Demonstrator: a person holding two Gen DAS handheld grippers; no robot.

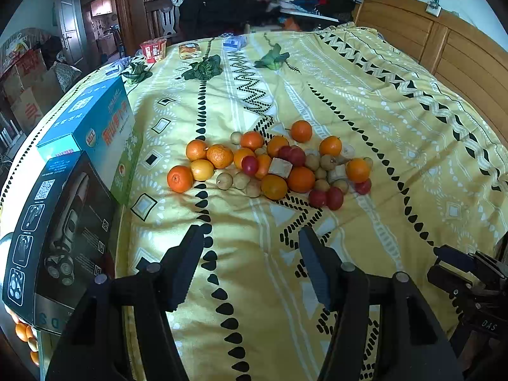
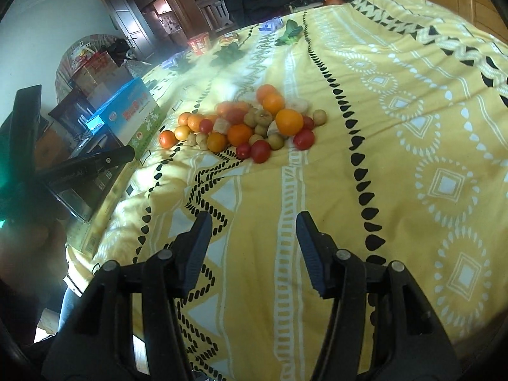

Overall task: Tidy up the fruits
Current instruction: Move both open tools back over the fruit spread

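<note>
Both my claws hung spread and empty above the yellow patterned bedspread (image 1: 365, 101): left gripper (image 1: 250, 238), right gripper (image 2: 254, 222), neither touching anything. The fruit pile (image 1: 270, 165) lay mid-bed, well ahead of both, mixed together: oranges (image 1: 179, 178), small red fruits (image 1: 335, 197), tan round ones (image 1: 224, 181) and pale cut chunks (image 1: 280, 167). Two boxes, blue box (image 1: 95, 120) and dark shaver box (image 1: 60, 231), stood along the left edge. My judgement: oranges firm, light, and would roll on soft bedding; take them across the widest part. Red fruits probably thin-skinned, so a gentle squeeze. The chunks looked soft and crushable. The outlying orange nearest the boxes seemed the easiest first pick.
</note>
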